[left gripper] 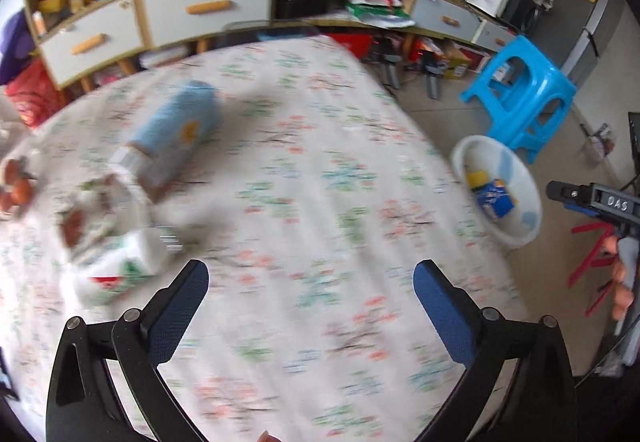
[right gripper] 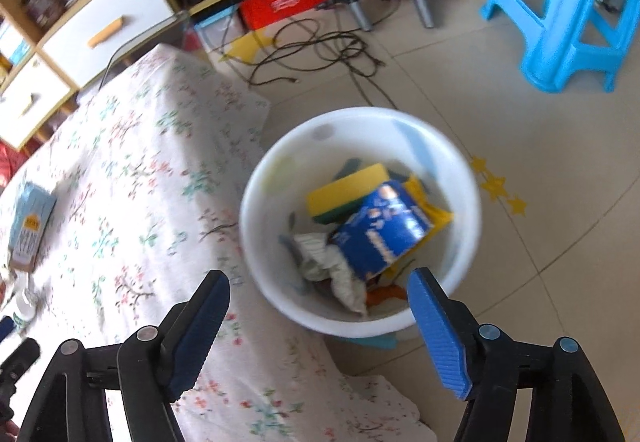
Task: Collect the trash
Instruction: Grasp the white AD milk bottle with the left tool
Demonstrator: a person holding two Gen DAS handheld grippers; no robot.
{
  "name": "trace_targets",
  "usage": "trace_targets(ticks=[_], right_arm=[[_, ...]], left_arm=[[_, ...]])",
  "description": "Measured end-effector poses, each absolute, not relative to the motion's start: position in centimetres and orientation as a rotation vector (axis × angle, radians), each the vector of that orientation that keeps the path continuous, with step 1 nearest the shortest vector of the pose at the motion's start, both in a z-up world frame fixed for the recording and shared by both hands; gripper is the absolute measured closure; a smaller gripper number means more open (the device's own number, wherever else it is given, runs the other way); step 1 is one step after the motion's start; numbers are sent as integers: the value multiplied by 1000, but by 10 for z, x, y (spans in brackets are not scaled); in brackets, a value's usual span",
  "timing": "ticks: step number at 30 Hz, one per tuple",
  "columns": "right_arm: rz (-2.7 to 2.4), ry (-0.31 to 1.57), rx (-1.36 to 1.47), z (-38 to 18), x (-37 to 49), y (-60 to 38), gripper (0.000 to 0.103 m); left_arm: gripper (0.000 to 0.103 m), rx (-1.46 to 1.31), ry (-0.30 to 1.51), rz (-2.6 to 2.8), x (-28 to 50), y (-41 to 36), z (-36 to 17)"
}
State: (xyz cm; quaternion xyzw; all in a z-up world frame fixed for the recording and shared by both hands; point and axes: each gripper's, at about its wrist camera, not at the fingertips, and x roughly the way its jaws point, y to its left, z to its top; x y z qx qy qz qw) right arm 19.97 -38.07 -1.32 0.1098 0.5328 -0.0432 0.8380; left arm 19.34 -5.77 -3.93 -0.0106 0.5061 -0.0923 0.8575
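Flowered desk (left gripper: 320,170): the left view alone shows its upper-left cartons (left gripper: 172,134); the right view shows the basin's (right gripper: 264,178) trash; both jaws wide, empty.

My round white plastic basin (right gripper: 360,146) sits on the floor right of the cloth-covered bench (right gripper: 132,178), holding a yellow sponge (right gripper: 346,188) behind a blue carton (right gripper: 380,230).

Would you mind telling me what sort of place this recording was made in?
Most likely a lived-in room at home: a table under a floral tablecloth, cluttered wooden cabinets with drawers along the wall, and a blue plastic stool on the tiled floor.
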Motion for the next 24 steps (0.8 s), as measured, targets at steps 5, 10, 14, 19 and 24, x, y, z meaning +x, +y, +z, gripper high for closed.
trace_targets(ticks=[5, 10, 14, 19, 24], right_arm=[[-51, 1143, 181, -18, 206, -346, 25], [-16, 1155, 147, -21, 213, -316, 25], [8, 1167, 165, -25, 218, -299, 25], [28, 1189, 185, -31, 224, -280, 24], [39, 1195, 182, -33, 224, -263, 24]], left_arm=[[0, 50, 1017, -131, 198, -7, -49], [0, 49, 1070, -77, 213, 38, -70], [0, 170, 1087, -77, 219, 51, -83], [0, 145, 1077, -101, 223, 61, -83], [9, 112, 1090, -218, 225, 54, -83]])
